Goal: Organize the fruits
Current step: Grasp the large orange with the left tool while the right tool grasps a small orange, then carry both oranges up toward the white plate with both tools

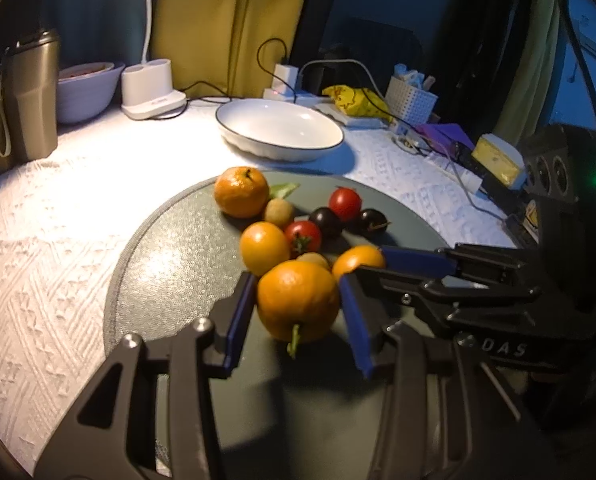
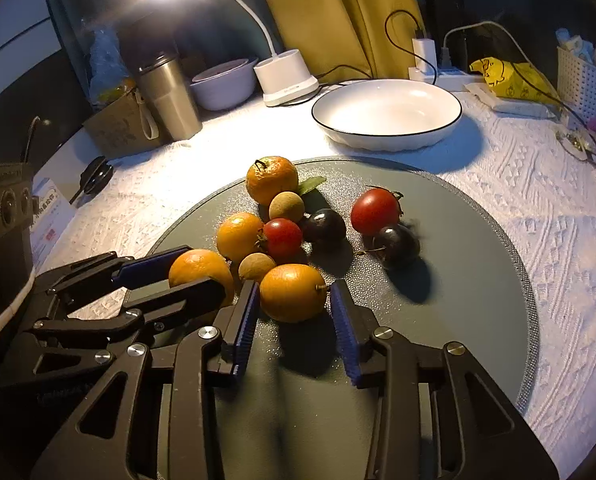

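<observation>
On the round grey mat lie four oranges, two red cherry tomatoes, two dark plums and two small tan longans, all clustered toward its left and far side. The left gripper stands wide open around the nearest orange, pads just beside it, not clearly touching. The right gripper is likewise spread about another orange. One empty white bowl sits beyond the mat's far edge.
</observation>
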The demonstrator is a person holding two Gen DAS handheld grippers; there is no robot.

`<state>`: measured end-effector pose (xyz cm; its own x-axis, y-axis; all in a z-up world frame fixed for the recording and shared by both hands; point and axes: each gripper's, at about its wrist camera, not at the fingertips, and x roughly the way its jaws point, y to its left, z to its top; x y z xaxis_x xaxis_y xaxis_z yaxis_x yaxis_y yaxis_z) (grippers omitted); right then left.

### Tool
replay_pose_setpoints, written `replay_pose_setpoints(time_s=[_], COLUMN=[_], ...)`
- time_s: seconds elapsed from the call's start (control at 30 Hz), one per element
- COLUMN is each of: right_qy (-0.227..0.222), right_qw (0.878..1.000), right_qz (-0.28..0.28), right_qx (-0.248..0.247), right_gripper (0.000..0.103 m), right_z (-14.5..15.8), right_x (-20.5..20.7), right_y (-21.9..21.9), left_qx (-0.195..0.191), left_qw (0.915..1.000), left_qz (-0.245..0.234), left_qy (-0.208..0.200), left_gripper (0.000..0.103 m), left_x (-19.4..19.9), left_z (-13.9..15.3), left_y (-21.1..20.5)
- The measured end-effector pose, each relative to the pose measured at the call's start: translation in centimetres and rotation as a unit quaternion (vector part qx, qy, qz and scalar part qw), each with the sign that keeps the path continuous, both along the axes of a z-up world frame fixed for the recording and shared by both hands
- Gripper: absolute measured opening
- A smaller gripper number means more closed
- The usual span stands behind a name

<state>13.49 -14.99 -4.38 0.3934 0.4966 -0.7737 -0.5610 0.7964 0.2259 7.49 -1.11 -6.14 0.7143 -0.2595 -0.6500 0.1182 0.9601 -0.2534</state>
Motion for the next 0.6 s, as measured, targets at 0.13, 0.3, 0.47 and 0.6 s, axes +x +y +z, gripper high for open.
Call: replay_pose_setpoints(time_s=[0.13, 0.3, 0.47, 0.6], right_qy=[-0.009, -0.013, -0.022, -0.033], right_qw=[1.000, 1.000, 1.000, 0.999], right_qz=[0.002, 0.002, 0.003, 0.002], right_qx=[-0.006, -0.006, -0.004, -0.002], right_gripper=[0.036, 0.036, 0.035, 0.035], right_z=[0.4, 0.7, 1.5, 2.4], right_x=[-0.6, -1.1, -1.8, -2.0], right_y=[0.0, -0.3, -0.3, -0.3], left_qx=[-0.001, -0.001, 0.002, 0.004], left_qw=[1.0000, 0.9999, 0.9996, 0.9993], left_qz=[0.001, 0.002, 0.006, 0.011], left_qy=[-0.008, -0.017, -0.027, -0.034], left_gripper=[0.044, 0.044, 0.044, 0.044], left_x=[-0.5, -1.0, -1.4, -1.6], left_z=[0.5, 1.1, 1.9, 2.5], left_y=[0.1, 0.2, 0.5, 0.8])
